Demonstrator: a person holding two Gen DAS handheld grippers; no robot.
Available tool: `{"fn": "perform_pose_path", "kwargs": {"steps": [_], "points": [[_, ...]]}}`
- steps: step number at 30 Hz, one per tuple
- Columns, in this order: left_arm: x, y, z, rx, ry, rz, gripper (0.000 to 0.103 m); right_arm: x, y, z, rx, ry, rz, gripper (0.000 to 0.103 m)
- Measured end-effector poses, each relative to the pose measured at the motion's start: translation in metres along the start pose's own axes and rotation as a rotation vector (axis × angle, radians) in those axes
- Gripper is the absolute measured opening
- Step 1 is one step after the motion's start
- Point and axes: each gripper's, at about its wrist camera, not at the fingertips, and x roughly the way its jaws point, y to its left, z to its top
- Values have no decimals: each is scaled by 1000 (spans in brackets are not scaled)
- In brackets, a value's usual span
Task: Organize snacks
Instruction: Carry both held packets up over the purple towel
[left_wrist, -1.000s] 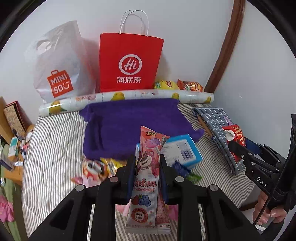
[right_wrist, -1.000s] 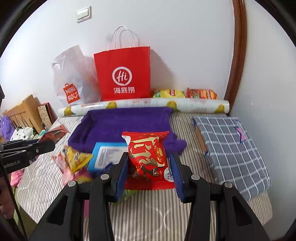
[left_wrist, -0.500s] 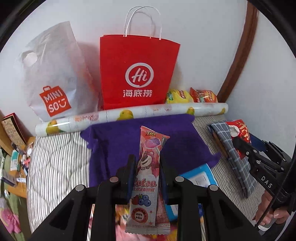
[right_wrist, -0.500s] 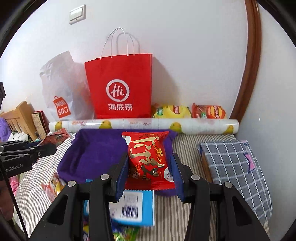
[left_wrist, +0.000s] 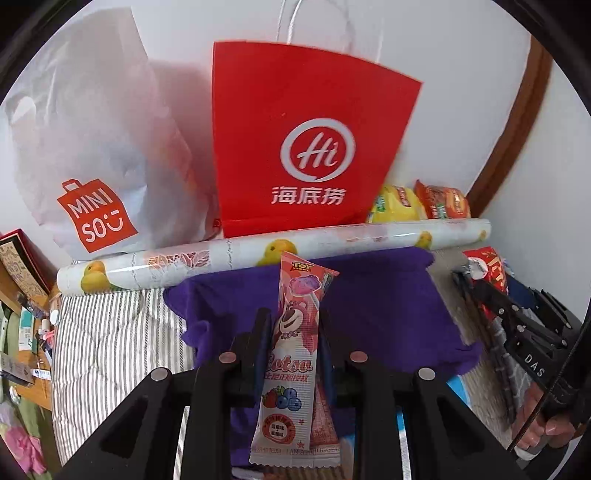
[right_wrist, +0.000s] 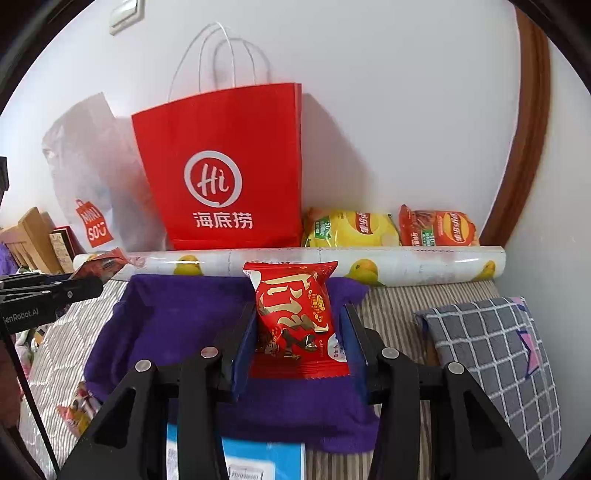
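Note:
My left gripper (left_wrist: 293, 325) is shut on a long pink snack stick pack (left_wrist: 293, 354) with a bear on it, held upright over the purple cloth (left_wrist: 384, 306). My right gripper (right_wrist: 297, 321) is shut on a red snack packet (right_wrist: 295, 314) with gold lettering, also above the purple cloth (right_wrist: 173, 317). The red paper bag (left_wrist: 306, 147) stands against the wall behind the cloth, its top above both packs. In the left wrist view the right gripper (left_wrist: 495, 291) shows at the right edge with its red packet. In the right wrist view the left gripper's fingers (right_wrist: 51, 291) reach in from the left.
A white Miniso plastic bag (left_wrist: 92, 155) stands left of the red bag. A rolled printed sheet (right_wrist: 369, 262) lies along the wall, with yellow and orange chip bags (right_wrist: 388, 229) behind it. A blue box (right_wrist: 258, 458) and loose snacks (right_wrist: 79, 410) lie on the striped bed (left_wrist: 110, 347); a checked cloth (right_wrist: 495, 354) lies right.
Both grippers have moved forward toward the wall with their packs still held. The red bag and rolled sheet now loom larger, and the blue box and loose snacks have slid under the view.

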Motion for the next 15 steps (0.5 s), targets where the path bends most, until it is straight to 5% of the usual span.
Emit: {"fn": "perform_pose_path", "kwargs": {"steps": [15], "points": [[65,20,-3,-31,121,-4,23,77,-3,-14,10,135,30,44]]}}
